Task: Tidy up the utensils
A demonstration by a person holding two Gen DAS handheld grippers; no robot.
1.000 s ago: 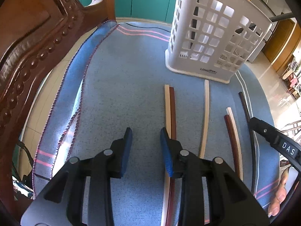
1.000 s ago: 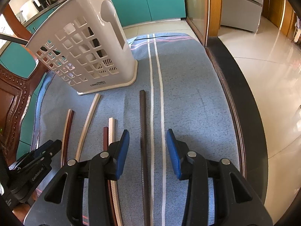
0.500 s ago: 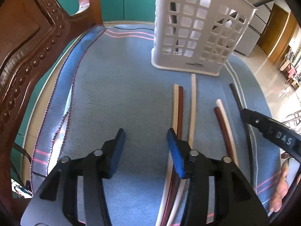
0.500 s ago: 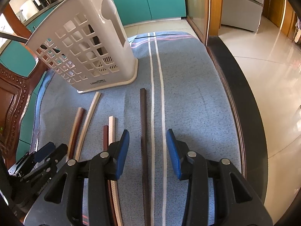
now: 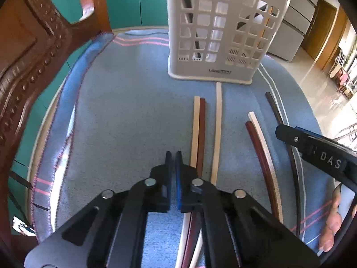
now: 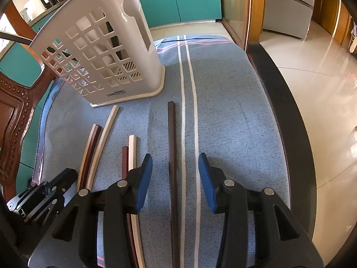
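Observation:
A white slotted utensil basket (image 5: 223,33) (image 6: 100,51) stands upright on a blue cloth (image 5: 125,111), with dark utensils inside. Several chopsticks lie in front of it: a cream and red-brown pair (image 5: 198,129), a single cream stick (image 5: 218,129), a red and cream pair (image 5: 261,151) (image 6: 131,154) and a dark brown stick (image 5: 276,111) (image 6: 171,145). My left gripper (image 5: 173,156) is shut with nothing between its pads, just left of the cream and red-brown pair. My right gripper (image 6: 175,158) stands open over the dark brown stick, which lies between its fingers untouched.
A carved wooden chair back (image 5: 33,55) rises along the left edge of the cloth. The table's dark edge (image 6: 290,122) runs on the right, with tiled floor beyond. A person's fingers (image 5: 332,223) show at the lower right of the left wrist view.
My left gripper's jaws first widened, then shut on nothing. It shifted sideways, so the basket now sits more central in its view. The right gripper kept still.

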